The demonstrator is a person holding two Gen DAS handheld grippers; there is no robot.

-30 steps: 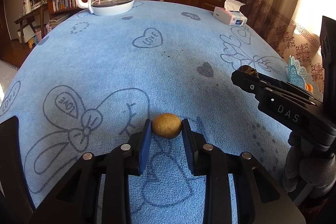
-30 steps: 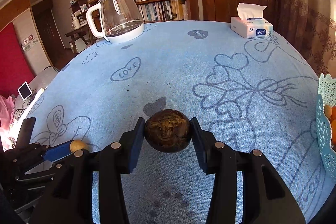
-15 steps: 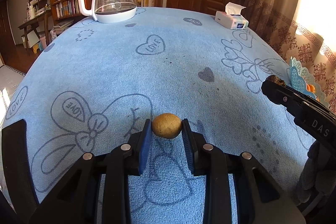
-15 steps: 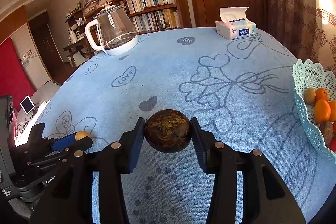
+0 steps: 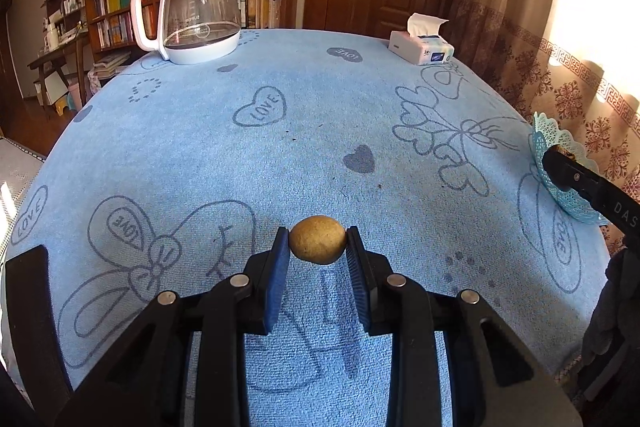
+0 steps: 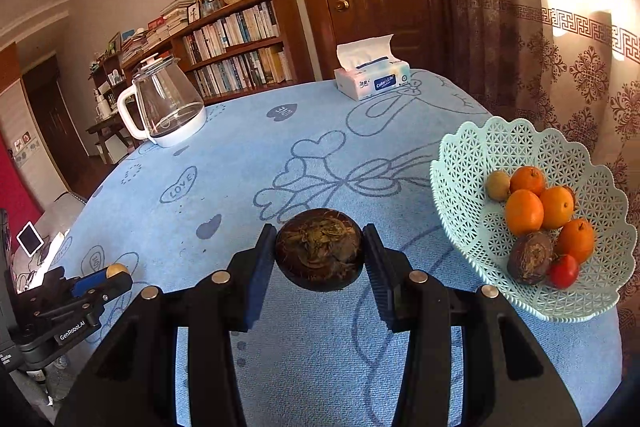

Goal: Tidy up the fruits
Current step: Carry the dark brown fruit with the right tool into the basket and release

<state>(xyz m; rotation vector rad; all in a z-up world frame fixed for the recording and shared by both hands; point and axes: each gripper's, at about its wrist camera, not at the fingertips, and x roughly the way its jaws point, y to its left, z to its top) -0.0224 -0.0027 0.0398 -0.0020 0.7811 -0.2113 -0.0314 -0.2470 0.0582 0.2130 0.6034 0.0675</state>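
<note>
The left gripper (image 5: 318,241) clasps a small tan fruit (image 5: 317,239) above the blue-clothed table (image 5: 304,131). The right gripper (image 6: 320,255) clamps a dark brown fruit (image 6: 320,254) beside a pale lattice basket (image 6: 472,163) of fruit at the table's right edge.

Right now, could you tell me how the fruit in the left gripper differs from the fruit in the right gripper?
The tan fruit in the left gripper is small, pale yellow-brown and smooth; the dark fruit in the right gripper is clearly larger, blackish-brown, with a rough fibrous top. The tan fruit is oval, the dark fruit flatter and rounder. The dark fruit sits nearer the basket. Both are pinched between blue pads above the tablecloth.
</note>
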